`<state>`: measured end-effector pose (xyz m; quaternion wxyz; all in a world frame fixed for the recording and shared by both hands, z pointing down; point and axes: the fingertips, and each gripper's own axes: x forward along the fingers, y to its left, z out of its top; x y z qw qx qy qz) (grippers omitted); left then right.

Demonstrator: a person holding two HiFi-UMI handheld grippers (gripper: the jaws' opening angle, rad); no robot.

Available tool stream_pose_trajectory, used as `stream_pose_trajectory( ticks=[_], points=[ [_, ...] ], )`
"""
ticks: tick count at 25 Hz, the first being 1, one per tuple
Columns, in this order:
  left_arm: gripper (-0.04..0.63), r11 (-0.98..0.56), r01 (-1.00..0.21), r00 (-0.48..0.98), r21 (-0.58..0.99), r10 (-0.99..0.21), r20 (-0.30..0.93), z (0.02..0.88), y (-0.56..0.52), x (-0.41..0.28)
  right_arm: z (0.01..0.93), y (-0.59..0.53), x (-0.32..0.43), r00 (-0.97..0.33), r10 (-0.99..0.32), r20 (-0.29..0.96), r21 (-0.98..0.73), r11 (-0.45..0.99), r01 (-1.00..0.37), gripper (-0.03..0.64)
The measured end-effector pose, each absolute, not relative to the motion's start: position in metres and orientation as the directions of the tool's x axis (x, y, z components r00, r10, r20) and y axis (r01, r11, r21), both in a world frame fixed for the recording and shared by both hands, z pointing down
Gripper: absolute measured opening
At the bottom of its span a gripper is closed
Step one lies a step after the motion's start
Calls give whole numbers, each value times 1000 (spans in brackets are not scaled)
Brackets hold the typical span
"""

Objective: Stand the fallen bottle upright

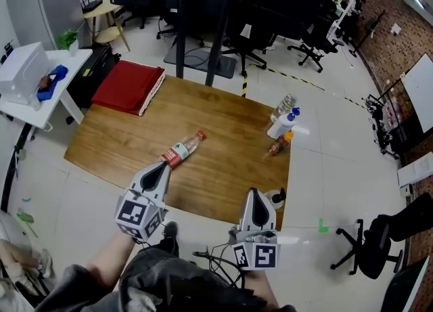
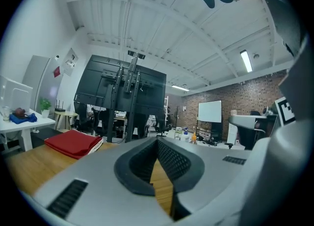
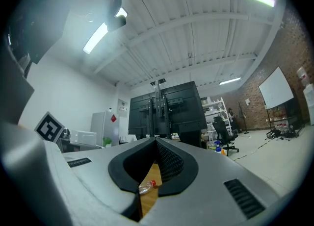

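Note:
The fallen bottle (image 1: 183,148) lies on its side on the wooden table (image 1: 223,114). It is clear, with a red label and a red cap pointing to the far right. My left gripper (image 1: 164,164) is shut and empty. Its tips sit right at the bottle's base end, and I cannot tell whether they touch. In the left gripper view the left gripper (image 2: 158,139) shows only table wood below its jaws. My right gripper (image 1: 253,193) hovers at the table's near right edge, shut and empty. In the right gripper view the bottle (image 3: 147,186) shows beneath the right gripper (image 3: 156,140).
A clear bottle (image 1: 285,105), a white spray bottle with a blue cap (image 1: 283,125) and a small orange bottle (image 1: 278,145) stand at the table's far right. A folded red cloth (image 1: 128,86) lies at the far left corner. Office chairs and a black rack stand behind.

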<state>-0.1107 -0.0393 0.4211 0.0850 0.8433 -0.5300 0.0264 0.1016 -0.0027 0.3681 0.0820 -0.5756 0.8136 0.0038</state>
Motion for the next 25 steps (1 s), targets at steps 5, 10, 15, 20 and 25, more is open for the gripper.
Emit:
stream_pose_trajectory(
  ticks=[5, 10, 15, 20, 25],
  points=[
    [28, -431, -894, 446, 120, -883, 149, 424, -81, -131, 363, -43, 85, -274, -951, -144, -108, 290, -951, -3],
    [31, -441, -891, 454, 109, -876, 164, 431, -117, -150, 366, -78, 65, -244, -959, -144, -102, 260, -960, -3],
    [31, -478, -870, 493, 121, -852, 175, 439, -145, -159, 368, -105, 50, -205, -968, -142, -109, 221, -969, -3],
    [31, -517, -846, 533, 130, -828, 174, 446, -170, -166, 369, -128, 36, -170, -975, -144, -101, 186, -977, -3],
    [32, -539, -831, 557, 141, -808, 193, 455, -185, -165, 372, -137, 36, -142, -980, -138, -99, 156, -983, -3]
  ],
)
